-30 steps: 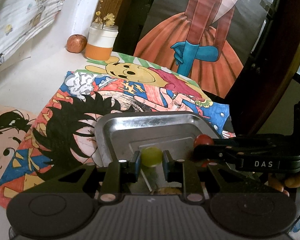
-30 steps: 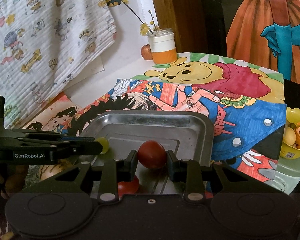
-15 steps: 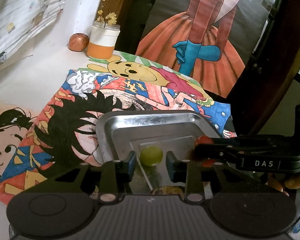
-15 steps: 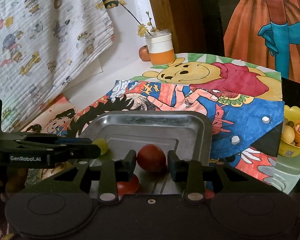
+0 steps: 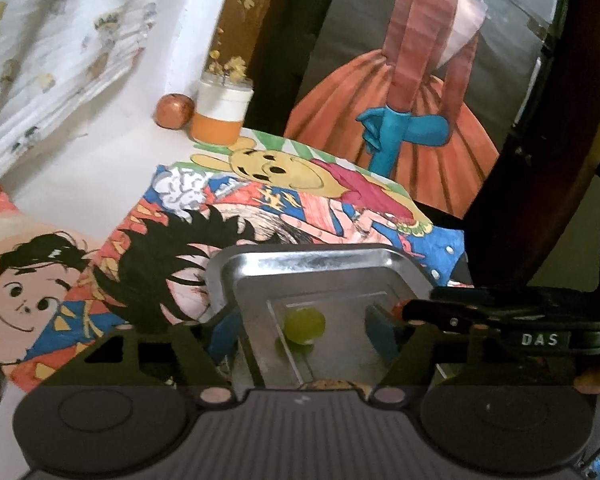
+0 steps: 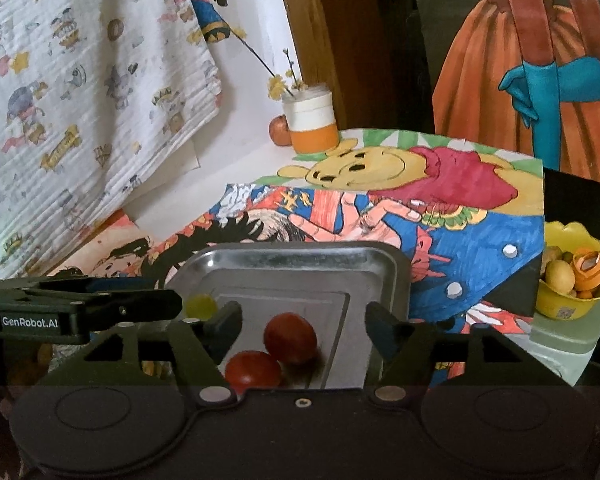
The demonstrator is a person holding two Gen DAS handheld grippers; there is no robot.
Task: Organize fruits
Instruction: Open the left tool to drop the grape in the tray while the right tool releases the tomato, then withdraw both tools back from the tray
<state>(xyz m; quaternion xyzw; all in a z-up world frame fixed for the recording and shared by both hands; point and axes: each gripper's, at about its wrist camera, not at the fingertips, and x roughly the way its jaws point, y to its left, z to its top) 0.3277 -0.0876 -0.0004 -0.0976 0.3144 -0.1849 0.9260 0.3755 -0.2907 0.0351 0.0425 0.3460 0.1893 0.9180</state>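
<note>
A green grape (image 5: pixel 304 325) lies on the floor of the metal tray (image 5: pixel 312 260), between the opening jaws of the left gripper (image 5: pixel 302 330), untouched. Two red tomatoes (image 6: pixel 290 337) sit touching in the same tray, one between the right gripper (image 6: pixel 303 326)'s opening jaws, free of them. Beside the counter's drawings, a yellow bowl (image 6: pixel 556 304) holds small fruits.
</note>
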